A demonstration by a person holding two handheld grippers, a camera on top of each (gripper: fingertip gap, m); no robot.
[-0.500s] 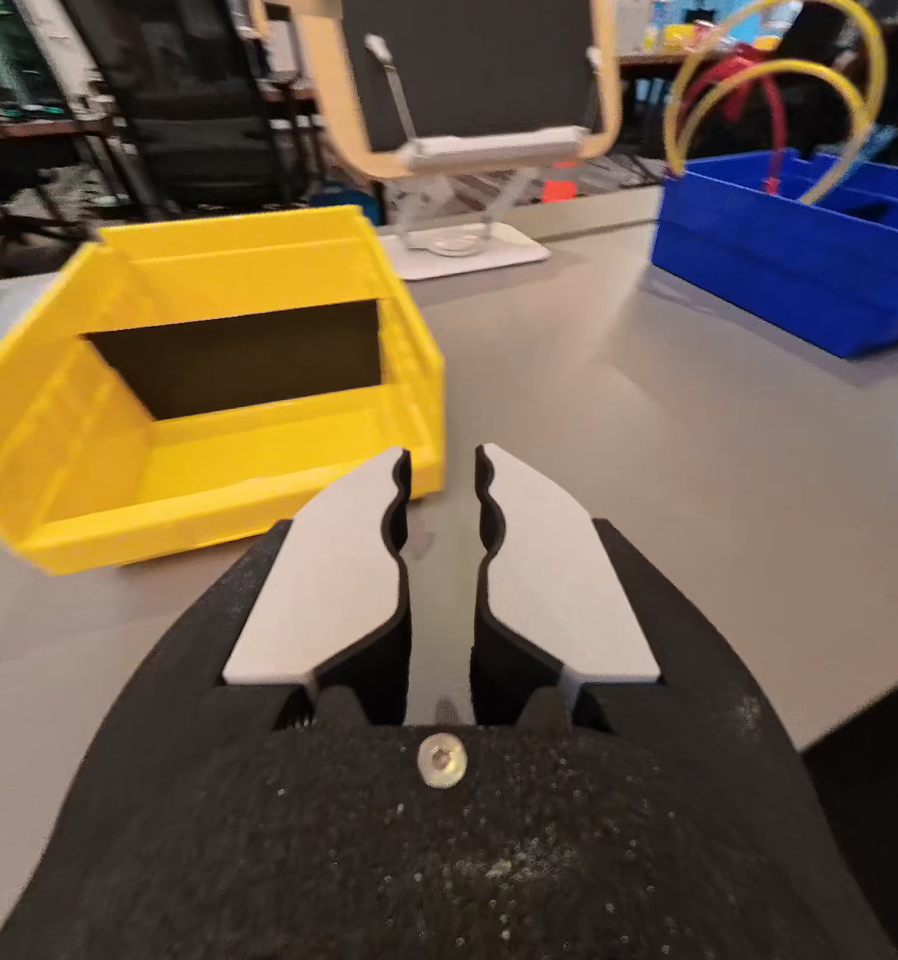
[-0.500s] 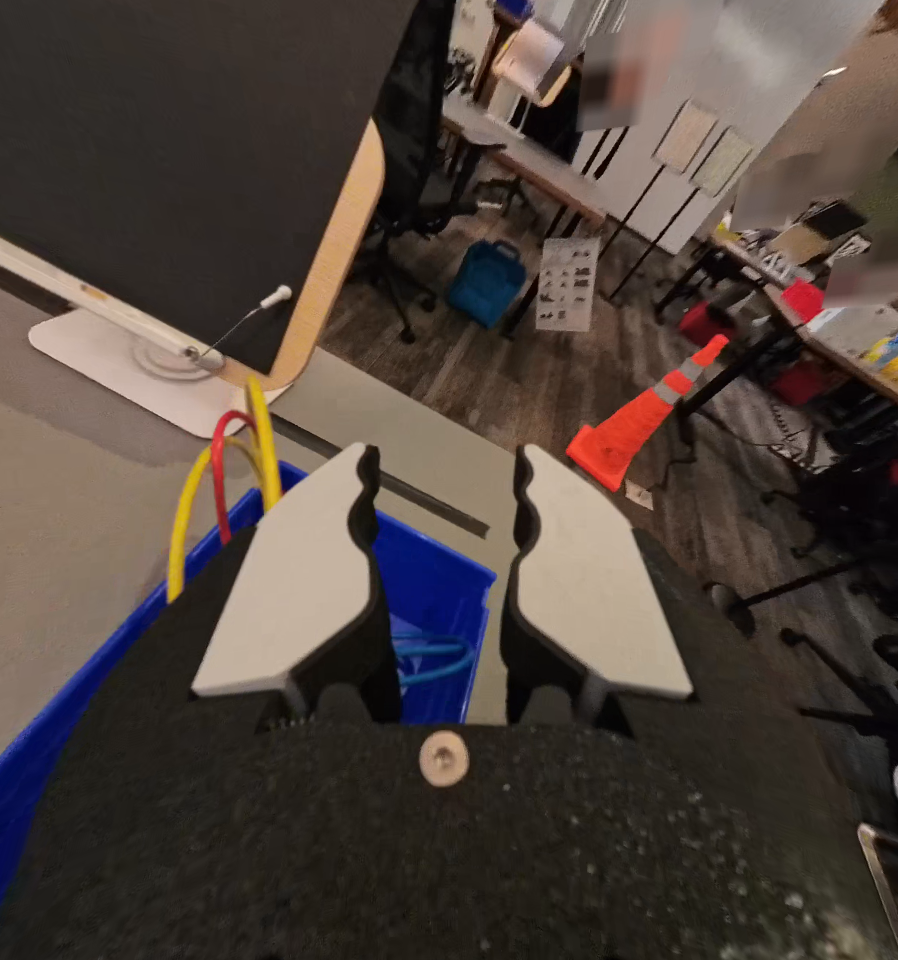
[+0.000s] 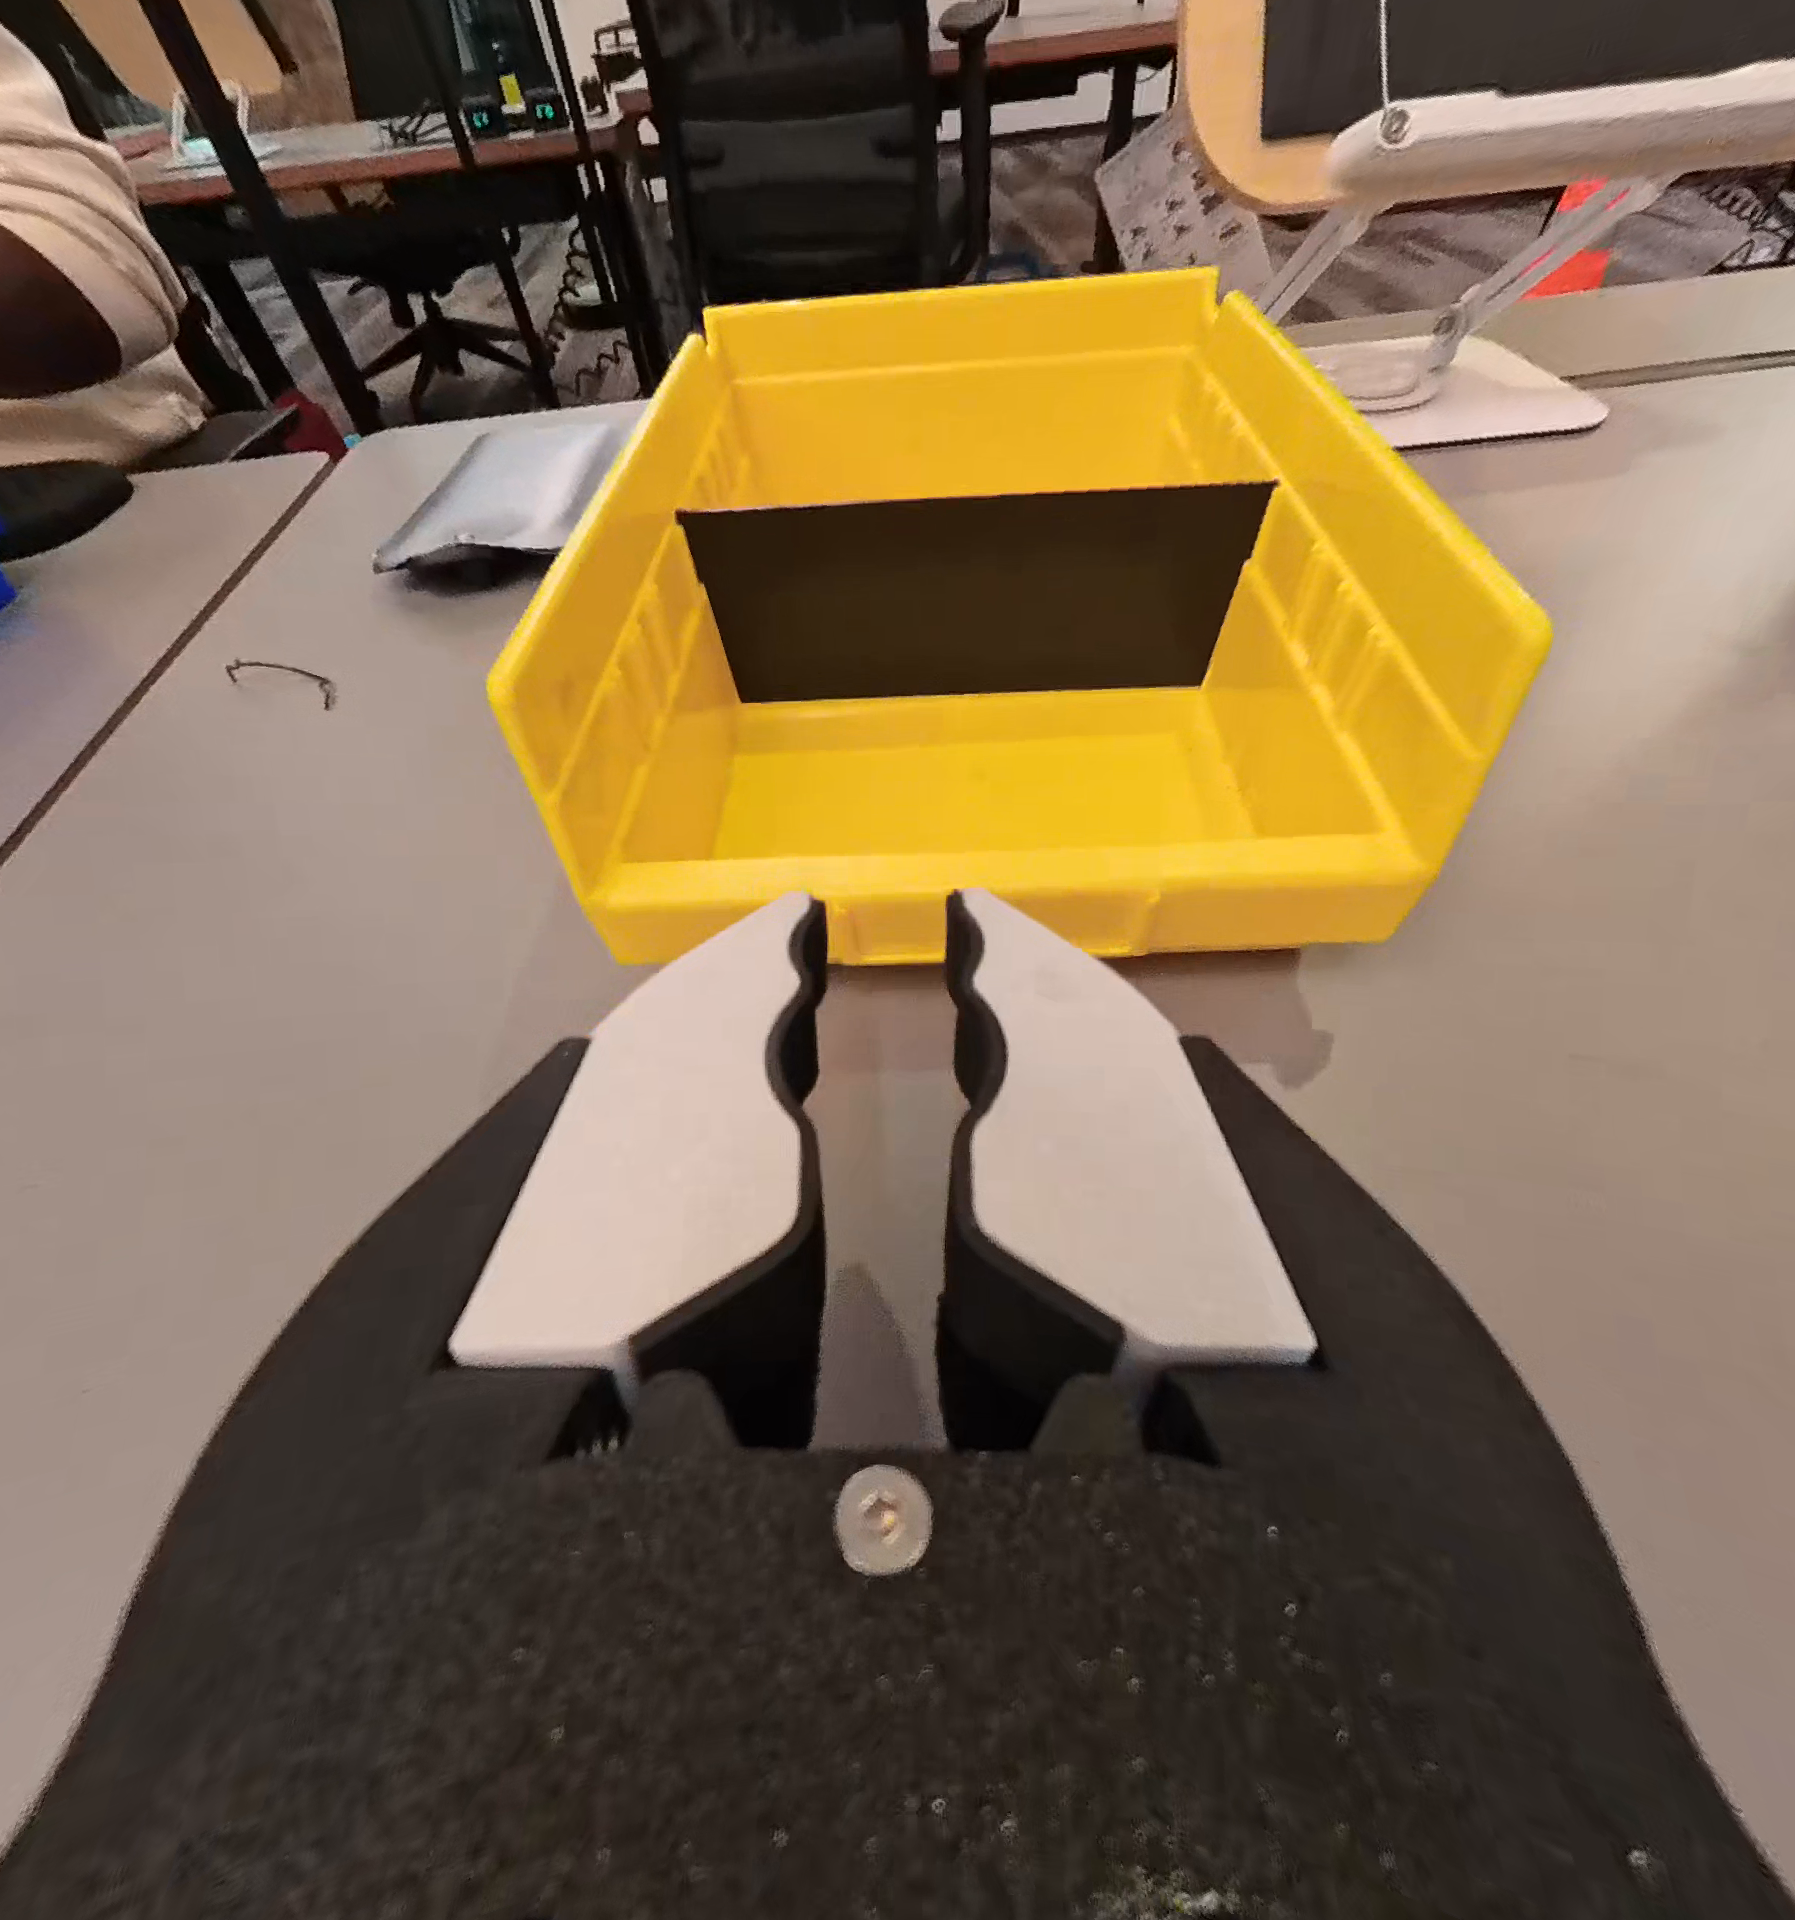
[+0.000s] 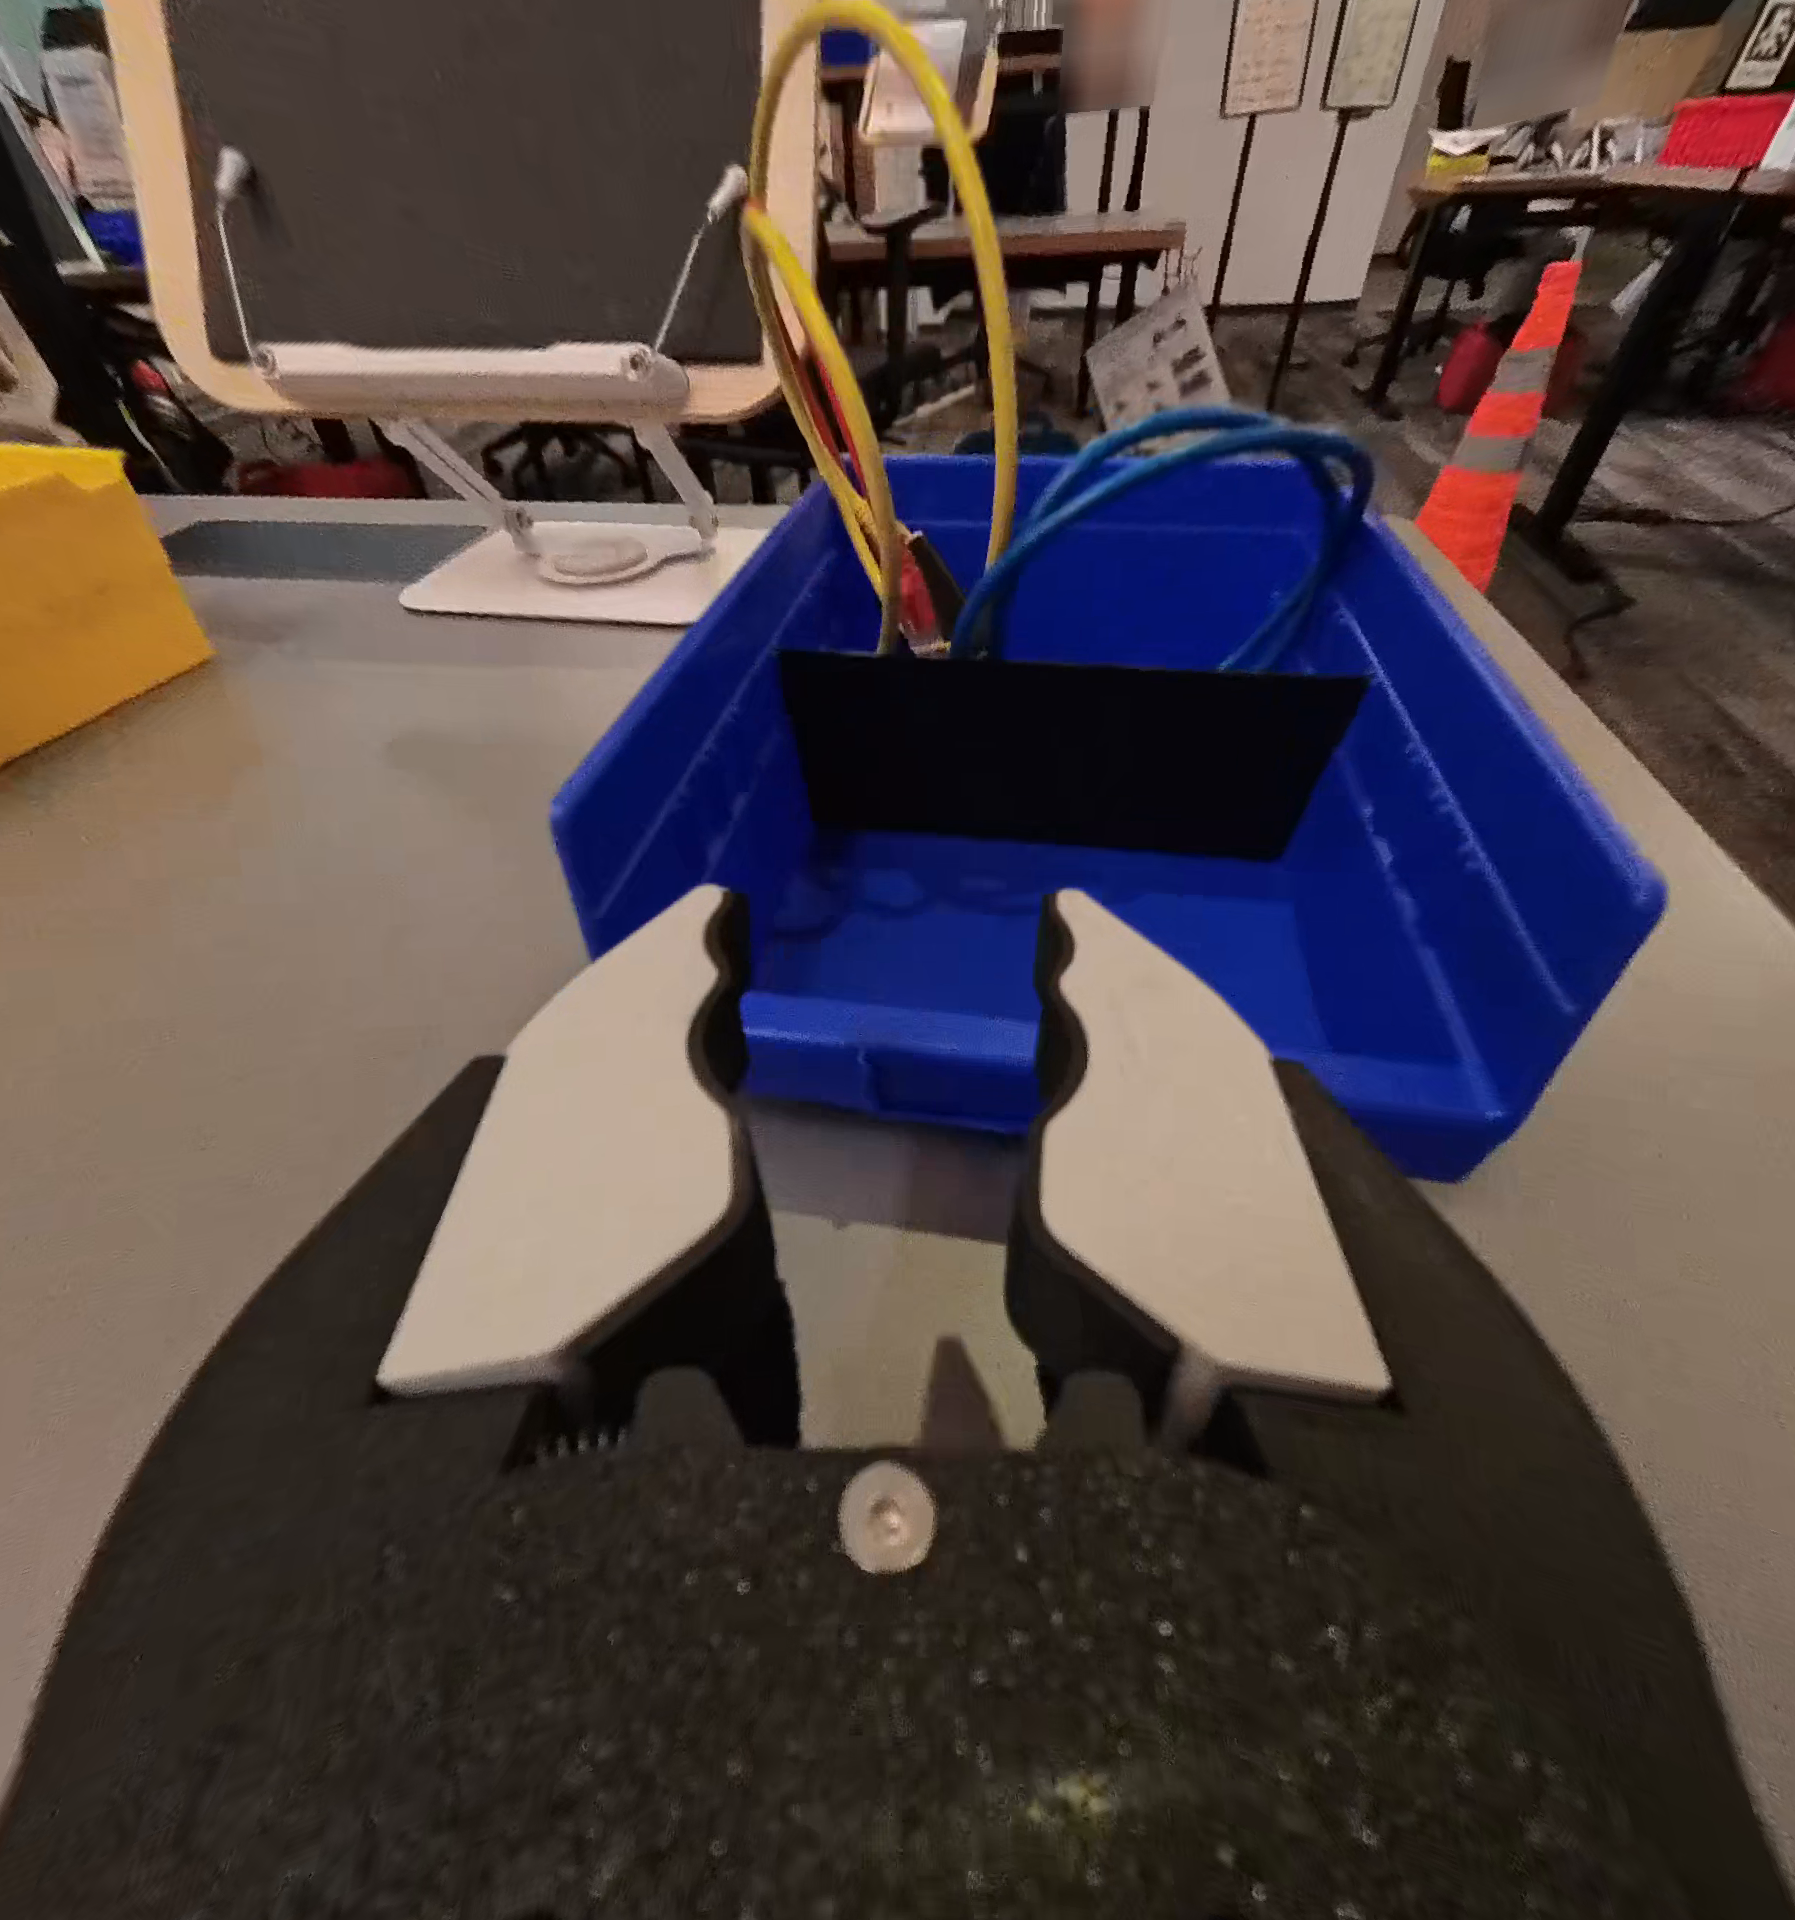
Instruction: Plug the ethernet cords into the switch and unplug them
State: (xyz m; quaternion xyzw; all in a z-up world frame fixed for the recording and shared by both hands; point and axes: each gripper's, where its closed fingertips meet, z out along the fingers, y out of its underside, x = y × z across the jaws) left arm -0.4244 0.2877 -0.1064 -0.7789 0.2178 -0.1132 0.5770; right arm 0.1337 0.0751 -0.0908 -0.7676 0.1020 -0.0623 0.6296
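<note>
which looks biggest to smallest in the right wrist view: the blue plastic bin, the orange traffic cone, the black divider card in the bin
1. Blue plastic bin, clearly the largest.
2. Black divider card, spanning the bin's width inside it.
3. Orange traffic cone, smallest as it appears, but it stands much farther from the camera, so its real size against the card is unsure.

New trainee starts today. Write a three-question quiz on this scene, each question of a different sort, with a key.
1. True or false: the yellow bin holds cords in its front compartment.
2. Which cord colours rise from behind the divider of the blue bin? A) yellow, red, blue B) green, white C) black only
3. Fill in: the right hand-held gripper is ____ and holds nothing.

Key:
1. False; what shows of that bin is bare.
2. A; yellow cords, a red cord and blue cords.
3. Open.
</note>
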